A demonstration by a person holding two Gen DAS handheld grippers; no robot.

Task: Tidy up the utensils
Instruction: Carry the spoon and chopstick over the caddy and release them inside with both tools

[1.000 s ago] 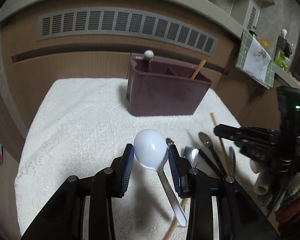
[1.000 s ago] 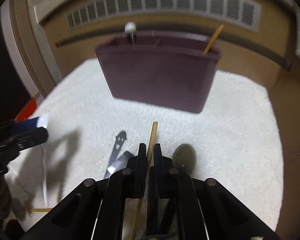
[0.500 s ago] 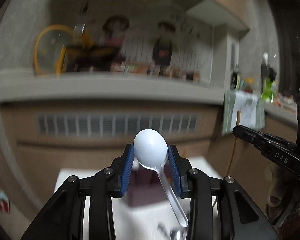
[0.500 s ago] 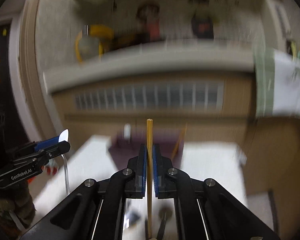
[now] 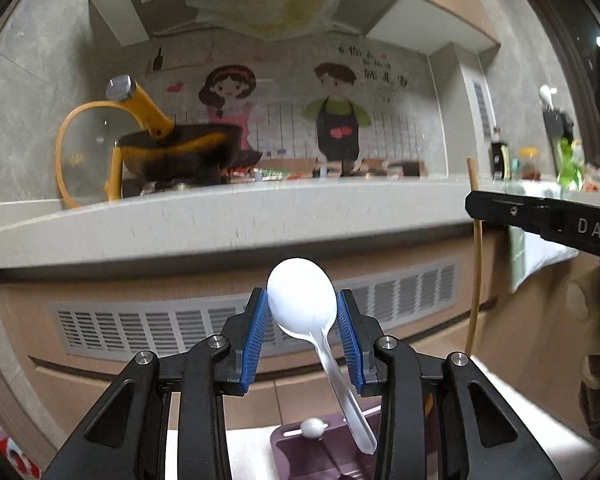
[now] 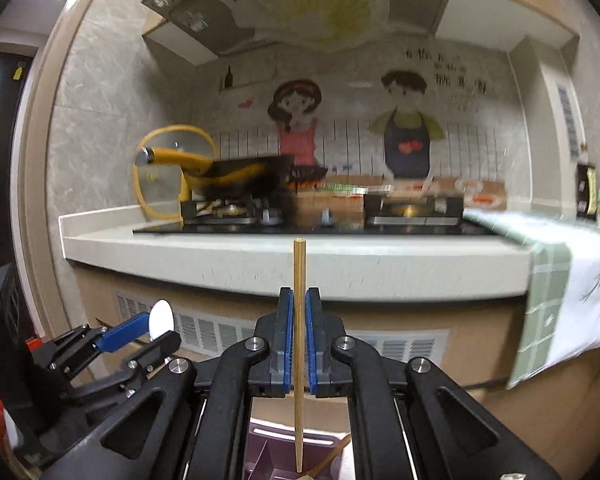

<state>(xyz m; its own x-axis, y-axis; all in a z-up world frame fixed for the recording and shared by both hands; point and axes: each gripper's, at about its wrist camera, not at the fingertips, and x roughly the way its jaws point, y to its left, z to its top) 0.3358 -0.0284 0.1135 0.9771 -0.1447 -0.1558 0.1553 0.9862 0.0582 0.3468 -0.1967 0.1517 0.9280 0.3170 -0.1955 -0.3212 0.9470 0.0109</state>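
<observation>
My left gripper [image 5: 302, 304] is shut on a white plastic spoon [image 5: 303, 300], bowl up, handle hanging down over the purple utensil holder [image 5: 324, 452]. A white-knobbed utensil [image 5: 311, 427] stands in that holder. My right gripper [image 6: 299, 312] is shut on a wooden chopstick [image 6: 299, 320], held upright, tip down above the holder [image 6: 268, 456], where another wooden stick [image 6: 332, 456] leans. The right gripper with its chopstick also shows in the left wrist view [image 5: 476, 204]. The left gripper with its spoon shows in the right wrist view [image 6: 156, 326].
A kitchen counter [image 5: 220, 220] with a stove [image 6: 320, 216] and a yellow-handled wok [image 5: 180, 148] stands behind. A green checked towel [image 6: 572, 292] hangs over the counter's right end. A vent grille [image 5: 140, 328] runs below the counter.
Both grippers have lifted their utensils off the table and tilted up, so the views now look at the counter and wall. The holder now lies at the bottom edge of both views.
</observation>
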